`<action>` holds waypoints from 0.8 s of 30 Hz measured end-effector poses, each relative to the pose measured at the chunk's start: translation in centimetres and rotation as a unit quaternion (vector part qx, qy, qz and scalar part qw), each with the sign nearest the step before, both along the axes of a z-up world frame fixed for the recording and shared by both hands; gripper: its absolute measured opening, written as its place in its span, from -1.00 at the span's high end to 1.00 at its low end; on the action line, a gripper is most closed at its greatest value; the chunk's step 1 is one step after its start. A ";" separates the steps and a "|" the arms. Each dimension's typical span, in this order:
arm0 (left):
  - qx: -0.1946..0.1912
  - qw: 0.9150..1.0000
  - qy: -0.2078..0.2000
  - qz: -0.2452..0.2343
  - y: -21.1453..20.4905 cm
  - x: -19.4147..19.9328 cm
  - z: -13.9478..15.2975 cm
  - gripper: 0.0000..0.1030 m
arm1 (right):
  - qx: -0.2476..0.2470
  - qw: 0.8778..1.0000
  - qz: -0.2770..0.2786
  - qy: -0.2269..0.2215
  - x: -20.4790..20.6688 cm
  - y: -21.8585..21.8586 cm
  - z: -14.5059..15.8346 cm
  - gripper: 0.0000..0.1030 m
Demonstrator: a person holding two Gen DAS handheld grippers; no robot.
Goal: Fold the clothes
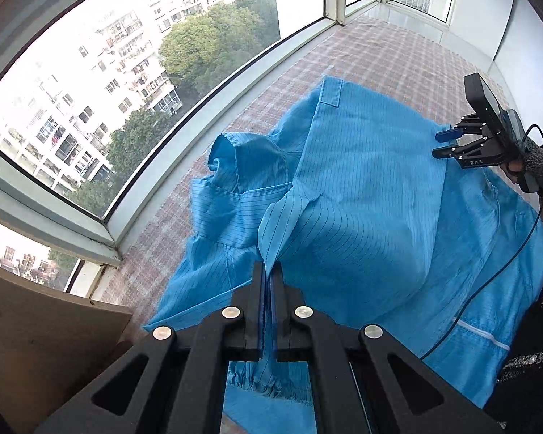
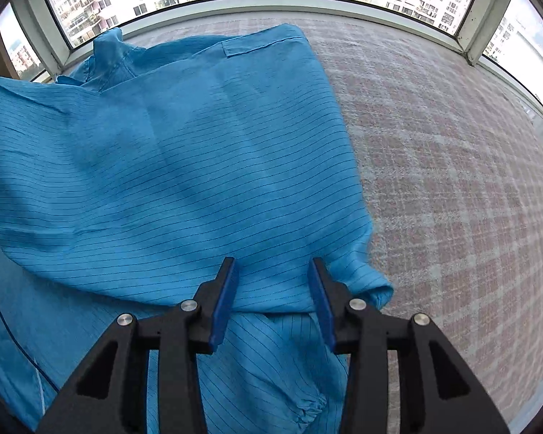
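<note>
Pinching a ridge of blue cloth, my left claw [image 1: 270, 271] is pressed together on the blue garment [image 1: 362, 188], and the fabric rises in a tented fold from between the fingers; how deep the bite goes I cannot tell, since the black linkage covers the cloth below the tips. My right claw [image 2: 273, 271] stands apart, its blue pads [image 2: 222, 311] spread wide just over a folded edge of the same garment, with nothing gripped between them; whether the tips touch the cloth is hard to make out. The garment lies spread on the checked cloth [image 2: 434, 152] that covers the surface along the window [image 1: 126, 72], one panel folded over the rest. An elastic cuff [image 2: 309, 410] shows near the bottom of the right wrist view, partly behind my claw's arm, and another gathered hem in the left wrist view is cut off by the linkage. A collar [image 1: 224, 155] stands crumpled at the far side, its inside in shadow. From the left wrist view the right claw appears small at the garment's far edge, the hand behind it mostly hidden by a grey sleeve [image 1: 541, 164] and the frame's dark rim. A thin cable [image 1: 488, 278] trails across the cloth and its lower end disappears behind my left claw's arm.
</note>
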State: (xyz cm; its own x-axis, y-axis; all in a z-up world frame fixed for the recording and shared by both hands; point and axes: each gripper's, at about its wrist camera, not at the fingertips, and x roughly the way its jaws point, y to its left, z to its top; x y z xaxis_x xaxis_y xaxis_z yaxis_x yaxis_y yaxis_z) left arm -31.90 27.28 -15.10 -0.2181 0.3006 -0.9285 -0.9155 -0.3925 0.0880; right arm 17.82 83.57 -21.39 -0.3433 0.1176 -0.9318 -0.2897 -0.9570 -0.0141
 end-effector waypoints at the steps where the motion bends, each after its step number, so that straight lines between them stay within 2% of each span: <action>1: -0.007 1.000 -0.007 0.016 -0.6 -1.2 -0.9 0.97 | -0.002 1.000 0.000 -0.001 0.0 -0.1 -0.1 0.18; 3: -0.035 0.998 -0.020 0.048 -1.8 -3.1 -3.5 0.96 | -0.009 1.000 0.003 -0.005 0.1 -0.3 -0.1 0.18; 6: -0.071 0.994 -0.051 0.062 -2.4 -4.0 -8.0 0.97 | -0.021 1.000 0.014 0.001 -0.2 -0.9 1.4 0.18; 10: -0.021 0.999 -0.039 0.019 -1.0 -0.5 -5.4 0.97 | 0.019 0.999 0.021 0.021 -2.2 -1.2 3.3 0.17; 14: 0.009 1.000 0.011 -0.017 0.3 2.1 0.0 0.97 | 0.027 1.000 0.006 -0.005 -4.4 0.1 1.1 0.17; 18: 0.030 0.997 0.057 -0.033 0.0 2.6 4.7 0.96 | 0.004 1.000 -0.013 0.004 -4.3 1.0 0.2 0.16; 21: 0.007 0.998 0.057 0.000 -0.5 -0.9 3.3 0.96 | -0.018 0.999 -0.027 0.014 -3.9 1.8 0.1 0.16; 24: -0.020 0.998 0.036 0.042 -0.6 -4.7 0.2 0.96 | -0.046 0.997 -0.035 0.044 -1.6 2.5 2.4 0.16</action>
State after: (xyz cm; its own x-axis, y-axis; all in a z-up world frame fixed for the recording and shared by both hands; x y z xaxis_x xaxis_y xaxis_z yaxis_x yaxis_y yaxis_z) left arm -36.62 26.67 -14.88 -0.3067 0.2412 -0.9207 -0.8708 -0.4617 0.1691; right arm 16.24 86.06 -18.99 -0.4183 0.0602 -0.9063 -0.3530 -0.9302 0.1011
